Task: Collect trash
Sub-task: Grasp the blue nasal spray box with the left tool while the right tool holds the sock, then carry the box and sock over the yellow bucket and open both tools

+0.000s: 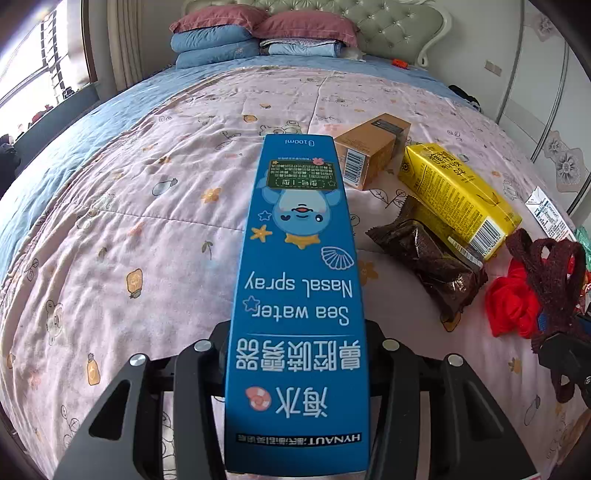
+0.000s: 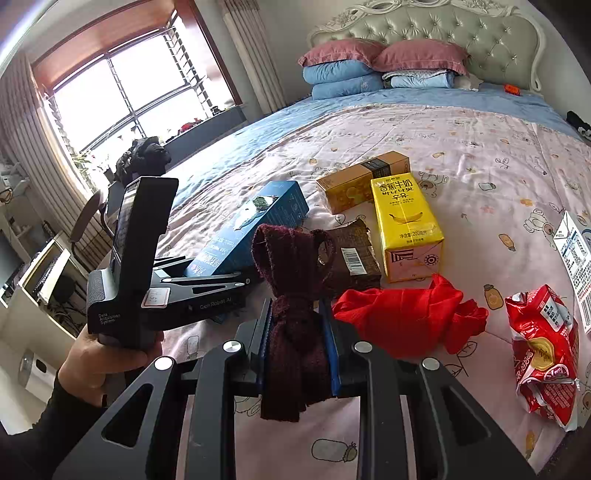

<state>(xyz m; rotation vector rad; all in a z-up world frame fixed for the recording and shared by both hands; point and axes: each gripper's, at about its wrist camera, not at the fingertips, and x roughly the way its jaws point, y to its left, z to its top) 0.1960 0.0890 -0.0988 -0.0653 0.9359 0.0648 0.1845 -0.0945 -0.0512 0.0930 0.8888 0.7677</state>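
Left gripper (image 1: 295, 369) is clamping the blue nasal spray box (image 1: 299, 295), fingers closed against its sides, box lifted over the bed (image 1: 110, 221). Right gripper (image 2: 297, 354) is pinching a dark red cloth strap (image 2: 291, 295), fingers nearly closed. Yellow carton (image 2: 406, 221), tan box (image 2: 354, 184), brown wrapper (image 2: 354, 254), red bag (image 2: 410, 314) and red snack packet (image 2: 543, 350) are lying mid-bed toward the right edge

1. A bed (image 2: 461, 140) with a pink printed quilt fills the scene.
2. Red and blue pillows (image 2: 380, 62) stack far, against a tufted headboard (image 2: 443, 26).
3. A window (image 2: 129, 85) stands far left.
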